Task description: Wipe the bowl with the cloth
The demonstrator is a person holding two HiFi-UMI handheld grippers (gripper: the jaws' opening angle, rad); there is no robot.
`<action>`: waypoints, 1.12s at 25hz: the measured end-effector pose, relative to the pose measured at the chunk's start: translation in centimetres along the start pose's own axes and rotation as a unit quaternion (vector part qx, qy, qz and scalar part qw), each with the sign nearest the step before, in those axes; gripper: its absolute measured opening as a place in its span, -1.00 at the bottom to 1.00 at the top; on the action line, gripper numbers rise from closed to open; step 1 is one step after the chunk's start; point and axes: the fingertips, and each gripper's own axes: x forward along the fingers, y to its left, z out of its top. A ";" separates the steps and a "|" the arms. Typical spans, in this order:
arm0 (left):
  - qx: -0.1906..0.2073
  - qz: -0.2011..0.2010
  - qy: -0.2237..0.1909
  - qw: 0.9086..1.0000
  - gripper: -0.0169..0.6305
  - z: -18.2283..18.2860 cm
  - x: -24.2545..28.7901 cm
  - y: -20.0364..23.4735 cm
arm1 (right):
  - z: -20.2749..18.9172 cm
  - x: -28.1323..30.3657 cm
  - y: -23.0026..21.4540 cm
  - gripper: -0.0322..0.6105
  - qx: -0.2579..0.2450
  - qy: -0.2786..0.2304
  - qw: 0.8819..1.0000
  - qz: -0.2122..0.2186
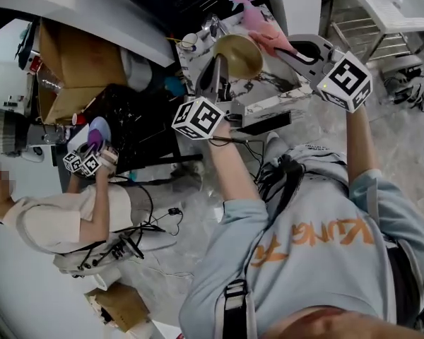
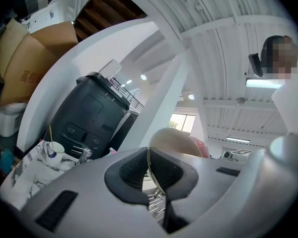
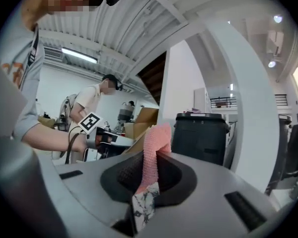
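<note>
In the head view both grippers are raised over the marble table (image 1: 272, 96). My left gripper (image 1: 222, 63) is shut on the rim of a tan bowl (image 1: 240, 54), which is held tilted on edge. In the left gripper view the bowl's thin rim (image 2: 150, 168) sits clamped between the dark pads, and the bowl (image 2: 175, 142) rises beyond them. My right gripper (image 1: 281, 45) is shut on a pink cloth (image 1: 270, 35), right beside the bowl. Seen from the right gripper (image 3: 148, 171), the cloth (image 3: 154, 150) stands up from between the pads.
A second person sits at the left, holding another gripper (image 1: 90, 157). Cardboard boxes (image 1: 71, 62) stand behind them. A pink spray bottle (image 1: 244, 7) and a cup (image 2: 53, 149) stand on the table. A black bin (image 2: 87, 115) is beyond it. Cables lie on the floor (image 1: 162, 224).
</note>
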 end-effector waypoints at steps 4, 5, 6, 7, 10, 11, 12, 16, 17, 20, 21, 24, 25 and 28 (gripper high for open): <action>0.006 -0.005 -0.003 1.000 -0.84 0.4 -0.5 -0.4 | 1.1 1.0 2.6 -0.75 -0.001 -0.024 0.997 0.073; 0.004 -0.008 -0.004 1.000 -0.84 0.3 -0.7 -0.5 | 1.3 1.1 3.1 -0.75 0.002 -0.032 0.996 0.089; 0.003 -0.010 -0.004 1.000 -0.84 0.2 -0.8 -0.6 | 1.5 1.0 3.5 -0.75 0.004 -0.039 0.994 0.103; 0.003 -0.012 -0.004 1.000 -0.84 0.0 -0.8 -0.7 | 1.6 1.0 3.6 -0.75 0.006 -0.044 0.992 0.115; 0.018 -0.015 0.008 1.000 -0.84 -0.3 -0.9 -1.0 | 1.8 0.7 4.0 -0.75 0.010 -0.051 0.989 0.140; 0.020 -0.019 0.010 1.000 -0.84 -0.2 -0.9 -1.2 | 2.0 0.6 4.2 -0.75 0.011 -0.055 0.987 0.148; 0.021 -0.024 0.011 0.999 -0.84 -0.2 -0.9 -1.4 | 2.2 0.4 4.4 -0.75 0.014 -0.061 0.986 0.155; 0.025 -0.042 0.024 0.999 -0.84 -1.1 -0.6 -2.1 | 2.3 -0.6 4.8 -0.75 0.024 -0.074 0.983 0.169; 0.022 -0.048 0.027 0.998 -0.84 -1.6 -0.4 -2.2 | 2.1 -0.8 4.6 -0.75 0.028 -0.075 0.983 0.166; 0.006 -0.071 0.032 0.997 -0.84 -3.0 0.5 -2.8 | 1.1 -1.8 3.7 -0.75 0.046 -0.077 0.984 0.155; 0.004 -0.076 0.038 0.996 -0.84 -3.6 0.8 -2.9 | 0.8 -2.0 3.4 -0.75 0.052 -0.078 0.984 0.153; 0.022 -0.082 0.080 0.993 -0.84 -5.5 2.0 -3.3 | 0.1 -2.7 2.7 -0.75 0.068 -0.078 0.984 0.142; 0.027 -0.086 0.092 0.992 -0.84 -6.1 2.4 -3.6 | 0.0 -2.9 2.4 -0.75 0.072 -0.080 0.984 0.138; 0.026 -0.119 0.103 0.987 -0.84 -7.0 3.6 -4.9 | -0.1 -4.1 1.3 -0.75 0.090 -0.096 0.984 0.123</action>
